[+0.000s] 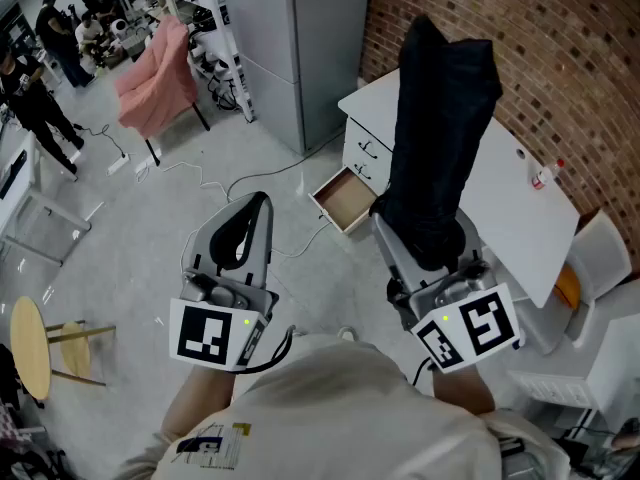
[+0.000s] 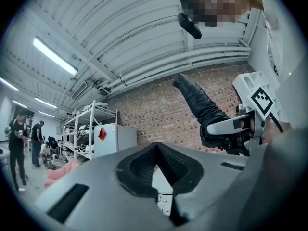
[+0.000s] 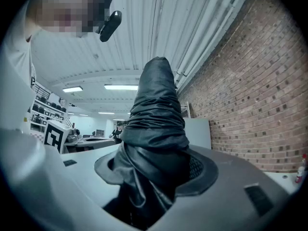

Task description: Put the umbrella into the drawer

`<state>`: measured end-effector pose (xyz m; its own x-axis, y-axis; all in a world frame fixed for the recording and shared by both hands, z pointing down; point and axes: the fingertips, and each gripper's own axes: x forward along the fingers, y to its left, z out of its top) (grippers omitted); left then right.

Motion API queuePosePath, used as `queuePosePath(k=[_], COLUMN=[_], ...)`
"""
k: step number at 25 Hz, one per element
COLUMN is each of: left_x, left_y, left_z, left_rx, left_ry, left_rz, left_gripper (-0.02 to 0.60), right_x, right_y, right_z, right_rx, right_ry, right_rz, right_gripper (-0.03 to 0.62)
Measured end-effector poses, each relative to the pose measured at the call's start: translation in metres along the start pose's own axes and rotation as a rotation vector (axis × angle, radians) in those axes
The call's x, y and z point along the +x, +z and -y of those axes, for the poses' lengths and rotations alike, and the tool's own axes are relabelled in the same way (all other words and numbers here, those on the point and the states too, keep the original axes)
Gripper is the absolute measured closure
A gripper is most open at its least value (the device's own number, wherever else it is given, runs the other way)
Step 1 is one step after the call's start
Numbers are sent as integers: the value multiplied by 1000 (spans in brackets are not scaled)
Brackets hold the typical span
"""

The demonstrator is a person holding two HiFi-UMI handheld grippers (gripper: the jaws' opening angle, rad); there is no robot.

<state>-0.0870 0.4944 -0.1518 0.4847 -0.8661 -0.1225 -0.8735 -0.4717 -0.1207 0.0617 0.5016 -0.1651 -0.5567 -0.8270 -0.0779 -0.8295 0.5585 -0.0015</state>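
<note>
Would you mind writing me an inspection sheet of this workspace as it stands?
Surface: white desk, mostly bare.
Job's things: umbrella, black and folded, not yet in the drawer; the drawer is open and looks empty.
Clutter: small bottle on the desk.
Grippers: right gripper shut on the umbrella; left gripper shut, empty.
Cables: cable loose on the floor near the drawer.
Surroundings: brick wall, pink chair, people far off.

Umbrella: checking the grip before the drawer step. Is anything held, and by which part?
The right gripper clamps the black umbrella by the bunched fabric at one end. The left gripper, shut, holds nothing.
</note>
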Motion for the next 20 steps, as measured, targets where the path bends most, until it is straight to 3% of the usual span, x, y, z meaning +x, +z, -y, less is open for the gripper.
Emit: queuePosePath(k=[20], left_x=[46], left_y=[-24], left_z=[54], left_rx=[-18], left_ry=[35], left_rz=[-91], left_gripper=[574], right_x=[-26], right_y=[-18], right_z=[72], right_rx=[70], right_ry=[15], right_rz=[-39], right_gripper=[341])
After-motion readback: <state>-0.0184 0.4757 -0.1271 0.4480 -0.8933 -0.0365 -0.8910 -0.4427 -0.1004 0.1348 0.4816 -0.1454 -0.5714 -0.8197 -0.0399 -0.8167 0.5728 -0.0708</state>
